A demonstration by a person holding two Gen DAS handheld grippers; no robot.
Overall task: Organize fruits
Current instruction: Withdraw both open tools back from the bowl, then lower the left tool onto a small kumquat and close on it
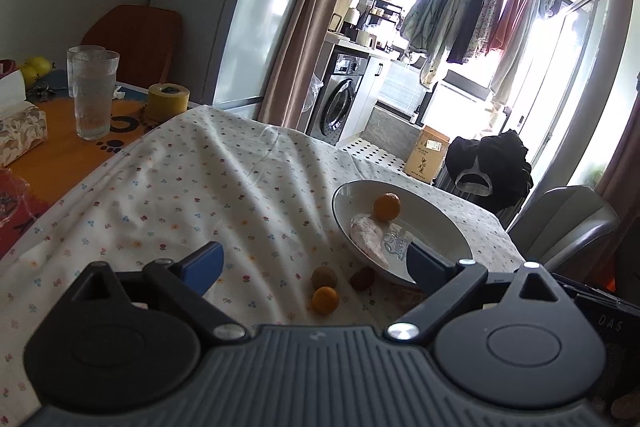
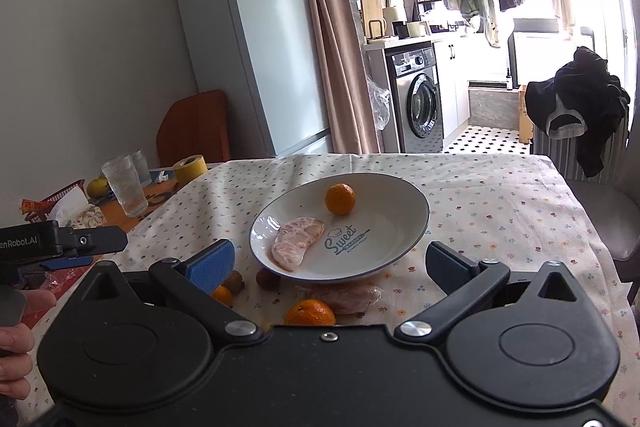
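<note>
I'm holding both grippers, left (image 1: 316, 263) and right (image 2: 330, 263), spread apart w/ nothing gripped, approx. half done: plate (image 2: 396, 227) is carrying one mandarin (image 2: 340, 199) plus a peeled segment (image 2: 296, 239), while other fruits (image 1: 325, 299) are lying on table cloth (image 1: 180, 187) beside it.

White tablecloth (image 2: 500, 211) dotted with small coloured flowers; white plate (image 2: 384, 227) with dark rim and grey lettering; orange tangerine (image 2: 340, 199); pale pink pomelo piece (image 2: 296, 239); yellow tape roll (image 1: 168, 101); blue pads (image 2: 212, 265)
</note>
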